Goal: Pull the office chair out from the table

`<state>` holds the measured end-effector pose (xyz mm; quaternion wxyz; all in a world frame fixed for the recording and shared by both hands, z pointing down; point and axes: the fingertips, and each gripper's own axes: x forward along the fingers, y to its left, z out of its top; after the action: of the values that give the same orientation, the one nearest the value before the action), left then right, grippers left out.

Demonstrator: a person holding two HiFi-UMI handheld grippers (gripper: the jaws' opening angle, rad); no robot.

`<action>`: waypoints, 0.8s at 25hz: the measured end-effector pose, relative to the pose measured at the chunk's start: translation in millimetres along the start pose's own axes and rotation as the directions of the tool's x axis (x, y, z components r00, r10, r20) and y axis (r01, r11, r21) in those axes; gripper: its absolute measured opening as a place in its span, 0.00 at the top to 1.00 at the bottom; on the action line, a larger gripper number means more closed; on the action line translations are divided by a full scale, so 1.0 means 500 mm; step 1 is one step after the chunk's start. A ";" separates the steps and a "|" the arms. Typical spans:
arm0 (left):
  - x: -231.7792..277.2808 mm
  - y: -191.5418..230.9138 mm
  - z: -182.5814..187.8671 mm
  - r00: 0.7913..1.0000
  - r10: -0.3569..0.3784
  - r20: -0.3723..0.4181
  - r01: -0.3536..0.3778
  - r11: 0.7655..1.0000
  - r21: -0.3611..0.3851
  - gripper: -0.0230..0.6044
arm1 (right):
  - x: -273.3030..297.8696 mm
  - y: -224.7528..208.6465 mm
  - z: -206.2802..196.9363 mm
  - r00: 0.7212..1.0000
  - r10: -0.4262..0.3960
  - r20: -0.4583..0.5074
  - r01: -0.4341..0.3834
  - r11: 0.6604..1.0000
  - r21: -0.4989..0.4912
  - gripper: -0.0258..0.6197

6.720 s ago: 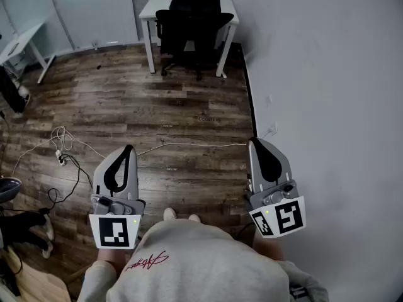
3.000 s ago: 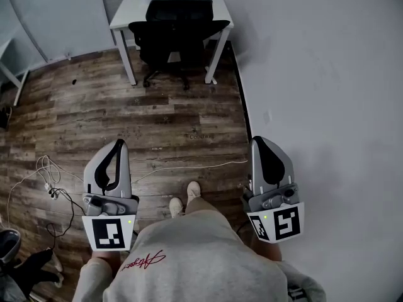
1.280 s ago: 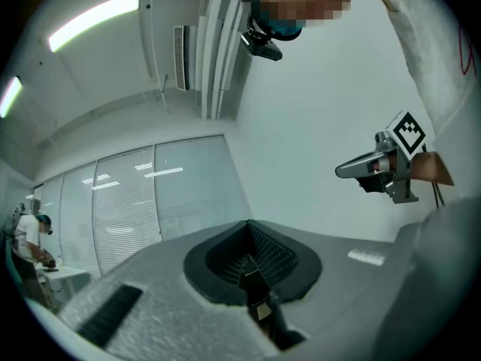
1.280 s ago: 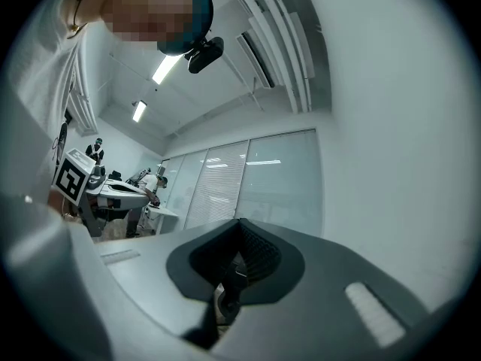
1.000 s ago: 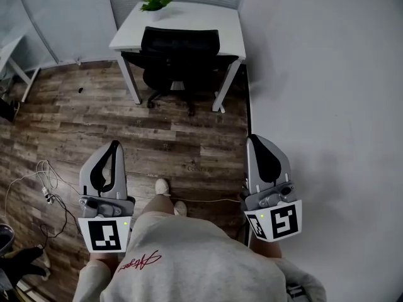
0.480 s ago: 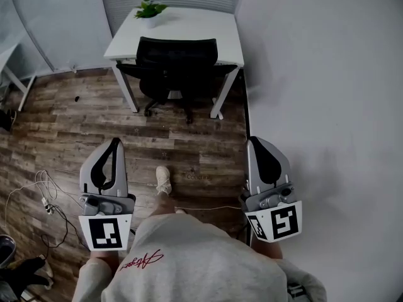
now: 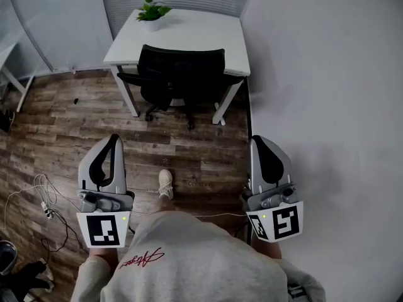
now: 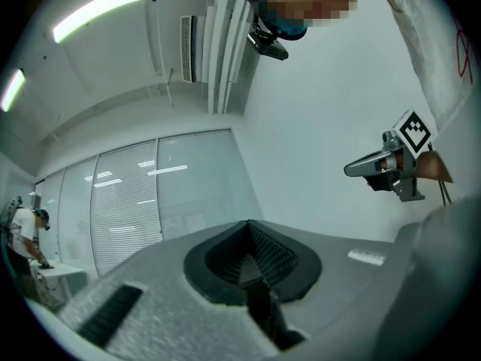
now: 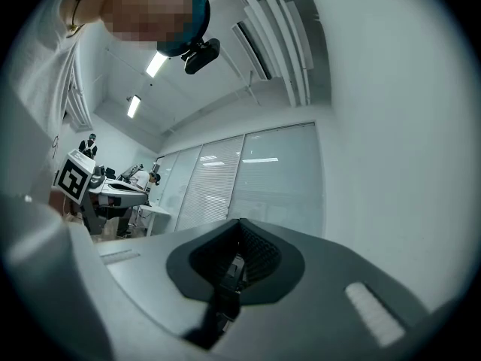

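Approach phase, I'd say, no contact yet. Bottom centre: red script on person's sweatshirt (image 7: 140, 257), not legible. Left gripper (image 7: 113, 145) lower left, right gripper (image 7: 261, 146) lower right, both w/ jaws together, nothing between. Mid-frame: faint print on floor (image 7: 200, 183), too small to read. Top centre: office chair (image 7: 182, 74) tucked under table (image 7: 189, 33), well apart from grippers. Next: close in, open jaws, grab backrest.

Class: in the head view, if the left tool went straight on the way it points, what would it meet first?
Probably the white table, at its front-left leg beside the office chair. Nothing stands between it and the left tool, though height and depth are unclear.
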<state>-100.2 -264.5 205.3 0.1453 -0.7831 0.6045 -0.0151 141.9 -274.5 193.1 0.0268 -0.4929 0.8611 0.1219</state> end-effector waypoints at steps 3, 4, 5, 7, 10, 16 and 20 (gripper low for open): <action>0.037 0.020 -0.006 1.000 -0.003 0.002 0.003 1.000 0.002 0.96 | 0.040 -0.010 -0.004 1.000 -0.004 0.000 0.004 1.000 -0.004 0.96; 0.050 0.026 -0.009 1.000 -0.005 0.002 0.005 1.000 0.003 0.96 | 0.053 -0.015 -0.005 1.000 -0.008 0.001 0.008 1.000 -0.005 0.96; 0.063 0.032 -0.013 1.000 -0.008 0.001 0.008 1.000 0.004 0.96 | 0.066 -0.021 -0.006 1.000 -0.013 0.003 0.013 1.000 -0.003 0.96; 0.091 0.046 -0.023 1.000 -0.010 -0.002 0.010 1.000 0.007 0.96 | 0.094 -0.030 -0.014 1.000 -0.019 0.003 0.019 1.000 -0.003 0.96; 0.128 0.065 -0.037 1.000 -0.015 -0.002 0.015 1.000 0.005 0.96 | 0.132 -0.041 -0.027 1.000 -0.024 -0.006 0.024 1.000 -0.009 0.96; 0.206 0.095 -0.054 0.999 -0.046 -0.003 0.046 0.999 -0.004 0.96 | 0.201 -0.066 -0.023 0.999 -0.045 -0.006 0.045 0.999 -0.018 0.96; 0.264 0.117 -0.057 0.998 -0.059 0.005 0.059 0.998 0.006 0.96 | 0.255 -0.088 -0.032 0.998 -0.057 -0.005 0.057 0.998 -0.015 0.96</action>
<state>-125.6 -409.4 198.3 0.1488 -0.8001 0.5808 -0.0192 115.5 -407.0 179.4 0.0242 -0.5178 0.8458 0.1263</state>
